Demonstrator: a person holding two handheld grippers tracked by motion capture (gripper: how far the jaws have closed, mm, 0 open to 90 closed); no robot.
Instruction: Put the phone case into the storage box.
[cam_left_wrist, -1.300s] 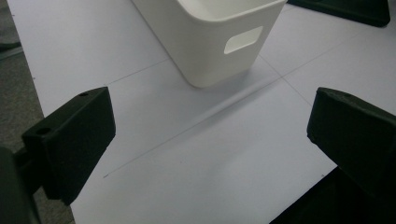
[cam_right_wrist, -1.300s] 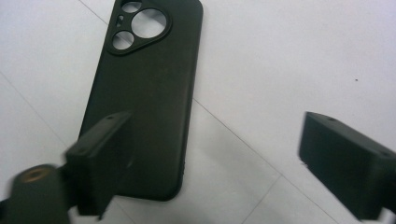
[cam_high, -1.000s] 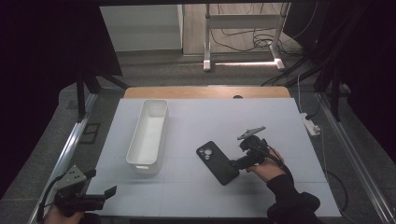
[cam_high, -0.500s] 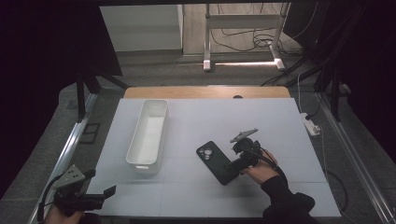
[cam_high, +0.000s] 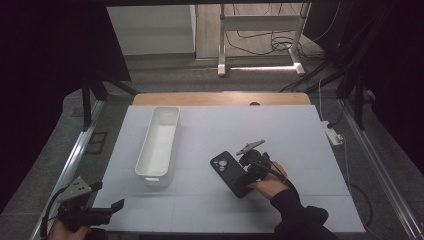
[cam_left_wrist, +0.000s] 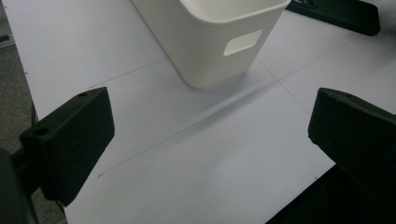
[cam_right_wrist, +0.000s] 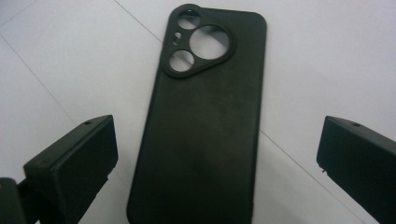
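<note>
Phone case (cam_high: 231, 172), black and lying flat on the white surface (cam_high: 300, 135), sat right of centre with its camera cutouts pointing away from the person. Going from the left: the left gripper (cam_high: 107, 212) hung at the near left corner of the surface, its jaws spread wide with nothing between them; the hand holding it was cut off by the bottom edge of the high view. In the left gripper view (cam_left_wrist: 210, 154) the jaws framed bare surface, with the near end of the white bin (cam_left_wrist: 219, 37) just beyond and its top cropped out of the picture. That bin (cam_high: 159, 142) lay lengthwise left of centre, well apart from the case, a handle slot in its near end wall. A corner of the case (cam_left_wrist: 345, 14) showed at the top right of that view. Farther right, the right gripper (cam_high: 248, 177) rested at the case's near end, partly covering it, so from above I could not tell whether it touched. The right gripper view (cam_right_wrist: 212, 163) showed the jaws wide open on either side of the case (cam_right_wrist: 205, 130), whose near edge was cut off. No brand or writing was readable on anything. A white power strip (cam_high: 334, 134) lay off the surface's right edge.
</note>
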